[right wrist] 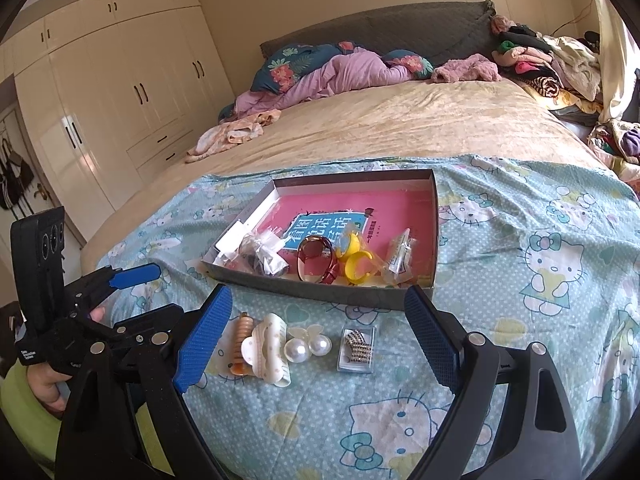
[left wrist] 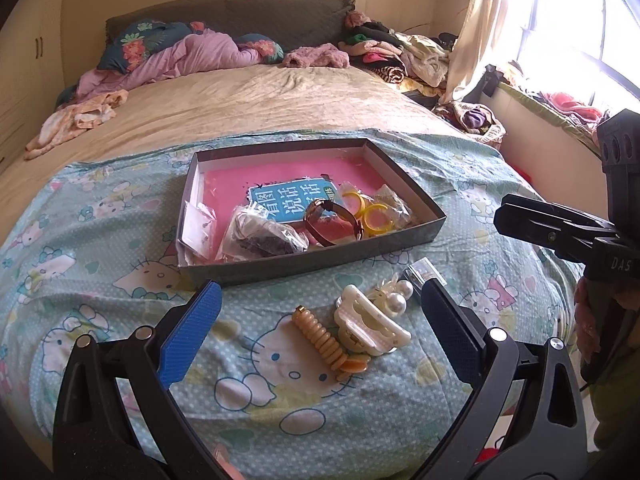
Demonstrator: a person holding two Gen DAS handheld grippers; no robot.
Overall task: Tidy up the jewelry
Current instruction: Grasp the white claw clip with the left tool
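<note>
**Hovering over the loose pieces near the tray**

Holding both grippers above the bed, we keep the left gripper (left wrist: 320,332) wide, nothing between its blue pads, and the right gripper (right wrist: 318,340) just as wide and empty. On the cartoon-cat sheet (right wrist: 540,320), just near of the grey tray (left wrist: 404,236), lie the pieces not yet sorted: a ribbed tan hair clip (left wrist: 322,344) on the left, a white claw clip (left wrist: 370,326) touching it, a pearl ornament (right wrist: 306,346) beside that, and a small clear box with a beaded piece (right wrist: 357,346) furthest right. In our left wrist view the tan clip and claw clip sit between the left pads; in the right wrist view the whole row lies between the right pads. Inside the tray we see a pink book (left wrist: 280,168), brown sunglasses (left wrist: 332,222), yellow rings (left wrist: 374,214) and small plastic bags (left wrist: 260,236). At the far end of the bed lie rumpled pink bedding (right wrist: 340,72) and piled clothes (right wrist: 532,60).
</note>
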